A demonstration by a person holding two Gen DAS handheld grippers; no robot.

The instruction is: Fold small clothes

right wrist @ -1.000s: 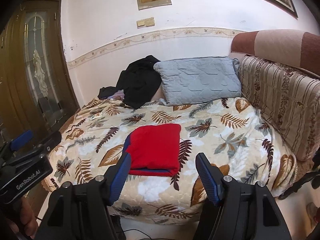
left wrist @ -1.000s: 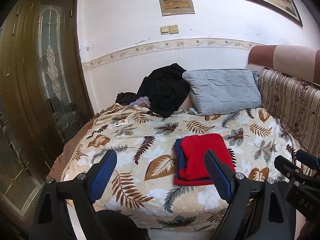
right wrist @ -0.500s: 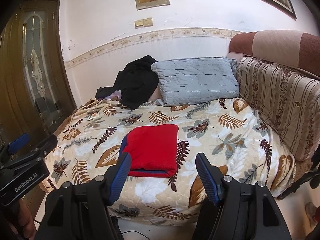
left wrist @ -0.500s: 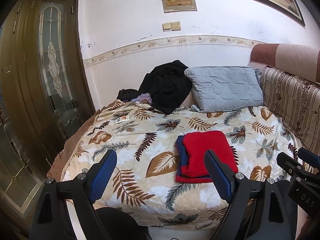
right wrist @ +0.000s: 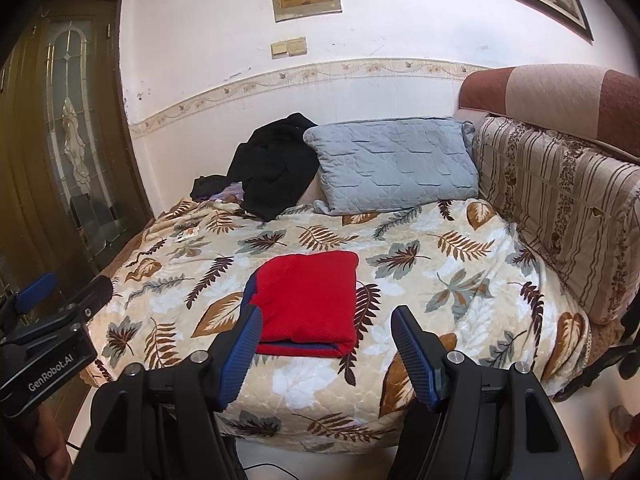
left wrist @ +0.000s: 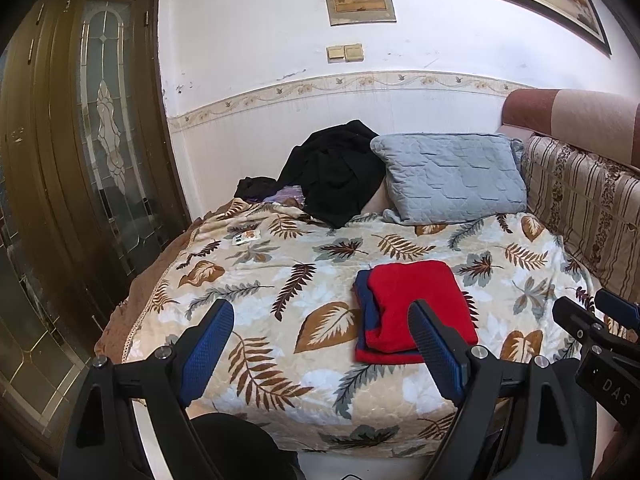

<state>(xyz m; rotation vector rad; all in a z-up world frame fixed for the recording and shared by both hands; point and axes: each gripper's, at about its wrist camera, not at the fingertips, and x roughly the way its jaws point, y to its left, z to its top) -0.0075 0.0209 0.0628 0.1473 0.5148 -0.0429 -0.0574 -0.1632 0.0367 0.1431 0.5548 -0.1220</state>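
A folded red garment with a blue edge [left wrist: 416, 308] lies flat near the front of the bed [left wrist: 280, 280]; it also shows in the right wrist view [right wrist: 308, 300]. My left gripper [left wrist: 320, 348] is open and empty, held back from the bed's front edge, left of the garment. My right gripper [right wrist: 326, 348] is open and empty, also short of the bed, in line with the garment's near edge. Each gripper shows at the side of the other's view.
A grey pillow [left wrist: 448, 176] and a heap of black clothes [left wrist: 336, 172] lie at the bed's head by the wall. A striped sofa back [right wrist: 560, 208] runs along the right. A dark wooden glass door [left wrist: 80, 160] stands on the left.
Both grippers have drawn back and risen slightly from the bed; the garment looks a little farther away. Both stay open.
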